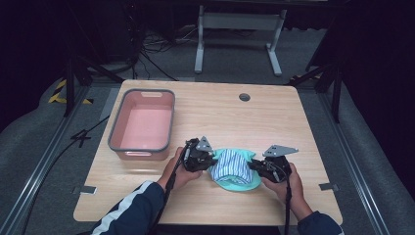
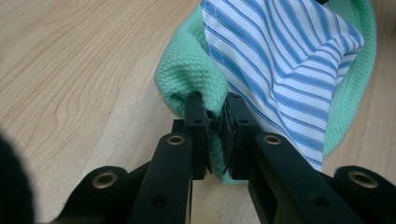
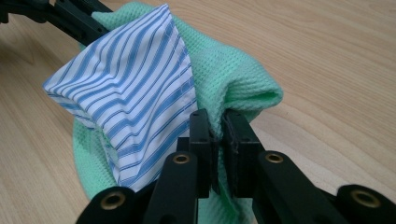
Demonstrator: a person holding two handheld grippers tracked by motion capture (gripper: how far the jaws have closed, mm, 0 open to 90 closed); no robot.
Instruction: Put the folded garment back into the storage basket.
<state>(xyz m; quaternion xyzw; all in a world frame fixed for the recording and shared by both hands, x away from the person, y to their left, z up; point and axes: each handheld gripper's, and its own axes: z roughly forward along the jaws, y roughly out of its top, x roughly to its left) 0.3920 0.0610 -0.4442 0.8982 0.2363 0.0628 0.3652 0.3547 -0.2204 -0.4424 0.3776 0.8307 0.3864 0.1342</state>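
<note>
Two-handed hold on a green cloth [image 1: 234, 182] lying on the bench [image 1: 274, 122] near its front edge, with a blue-striped cloth [image 1: 230, 164] lying bunched on top. The left tongs [image 2: 215, 135] are clamping the green cloth's left edge, and the right tongs [image 3: 218, 140] are clamping its opposite edge. Each pinch is taking only a thin fold, so uneven lifting is likely to tilt the sling, spill the unheld striped cloth, or pull an edge free. A pink bin [image 1: 143, 125] is sitting apart, to the left.
</note>
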